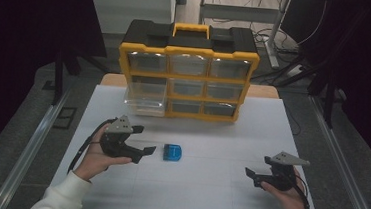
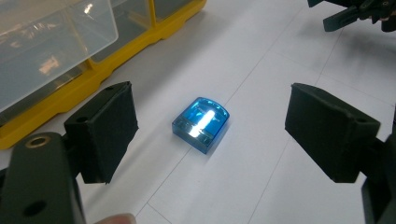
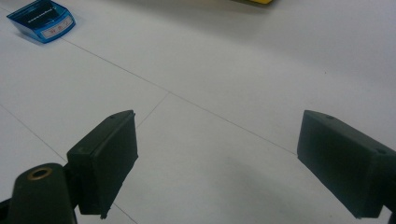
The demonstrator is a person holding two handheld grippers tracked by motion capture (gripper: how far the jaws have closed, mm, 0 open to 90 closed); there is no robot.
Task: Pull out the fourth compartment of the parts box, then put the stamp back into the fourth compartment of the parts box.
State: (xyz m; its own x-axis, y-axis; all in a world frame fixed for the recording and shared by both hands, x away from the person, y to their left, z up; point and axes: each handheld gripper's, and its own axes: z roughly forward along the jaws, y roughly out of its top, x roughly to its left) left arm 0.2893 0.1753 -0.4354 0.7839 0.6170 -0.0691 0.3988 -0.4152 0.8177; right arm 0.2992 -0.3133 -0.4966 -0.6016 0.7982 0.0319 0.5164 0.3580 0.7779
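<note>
Nearest the front edge of the white table [image 1: 186, 195], the right gripper [image 1: 255, 176] sits low toward the right edge, its jaws spread wide over bare surface, holding nothing. Slightly farther in, toward the left edge, the left gripper [image 1: 145, 150] also has its jaws apart and empty, aimed at the small blue box [image 1: 172, 152] lying flat just beyond them, near the table's middle. At the far edge stands the yellow drawer organizer [image 1: 187, 70], its lower-left clear drawer [image 1: 145, 103] pulled out.
</note>
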